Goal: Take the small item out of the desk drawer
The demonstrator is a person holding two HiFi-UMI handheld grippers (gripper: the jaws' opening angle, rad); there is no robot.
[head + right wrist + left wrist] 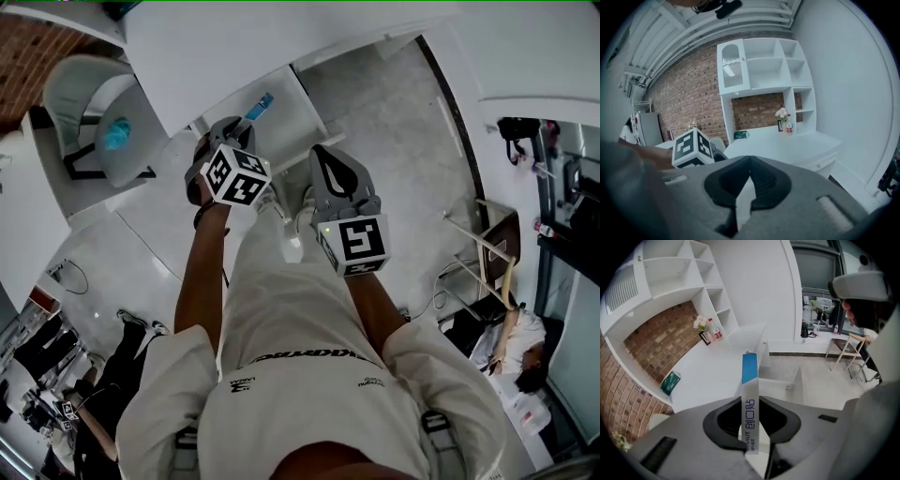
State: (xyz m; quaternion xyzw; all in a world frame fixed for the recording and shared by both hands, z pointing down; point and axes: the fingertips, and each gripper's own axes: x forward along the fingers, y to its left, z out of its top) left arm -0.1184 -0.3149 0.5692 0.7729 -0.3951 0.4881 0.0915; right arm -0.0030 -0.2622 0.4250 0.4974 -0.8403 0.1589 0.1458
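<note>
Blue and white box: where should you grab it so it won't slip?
Pinch the box at its white end across its two wide flat sides, coming from that end. It is thin and flat, so jaws sit flush, as the left gripper holds it.

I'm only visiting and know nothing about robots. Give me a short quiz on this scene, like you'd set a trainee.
1. True or false: the left gripper holds a blue-and-white box.
2. What is between the right gripper's jaws? A) a bottle B) nothing C) a cup
3. Fill in: the wall behind the desk is made of ____.
Key: 1 true; 2 B; 3 brick.
</note>
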